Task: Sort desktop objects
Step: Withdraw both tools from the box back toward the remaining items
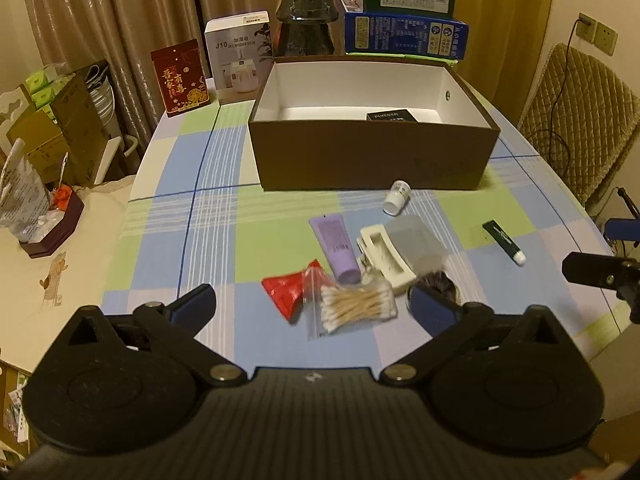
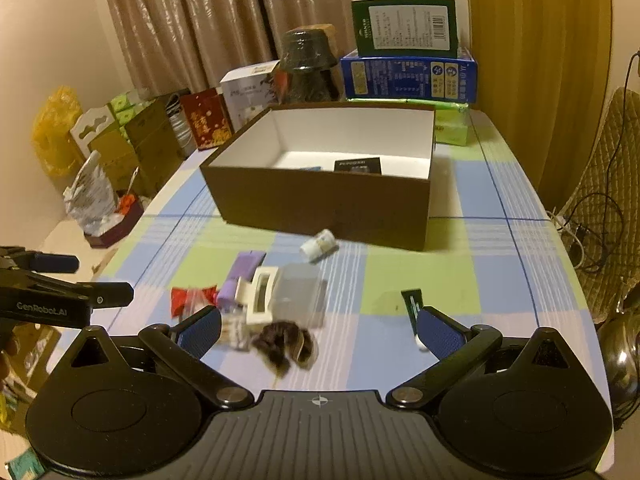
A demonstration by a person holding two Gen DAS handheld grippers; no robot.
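Note:
A brown open box (image 1: 372, 156) (image 2: 320, 200) stands at the table's middle, with a small black box (image 1: 390, 116) (image 2: 357, 166) inside. In front of it lie a white bottle (image 1: 397, 197) (image 2: 319, 244), a purple tube (image 1: 336, 248) (image 2: 240, 276), a cream clip with a clear case (image 1: 386, 256) (image 2: 280, 292), a red packet (image 1: 286, 292) (image 2: 182, 298), a bag of cotton swabs (image 1: 352, 306), a dark hair scrunchie (image 1: 442, 282) (image 2: 286, 346) and a green tube (image 1: 503, 240) (image 2: 414, 304). My left gripper (image 1: 314, 308) is open above the swabs. My right gripper (image 2: 320, 330) is open above the scrunchie.
Boxes (image 1: 404, 36) and a dark stacked bowl (image 1: 306, 16) stand behind the brown box. A red card box (image 1: 181, 78) and a humidifier box (image 1: 240, 60) stand at the back left. A padded chair (image 1: 576, 120) is on the right. A cluttered side table (image 1: 36, 240) is on the left.

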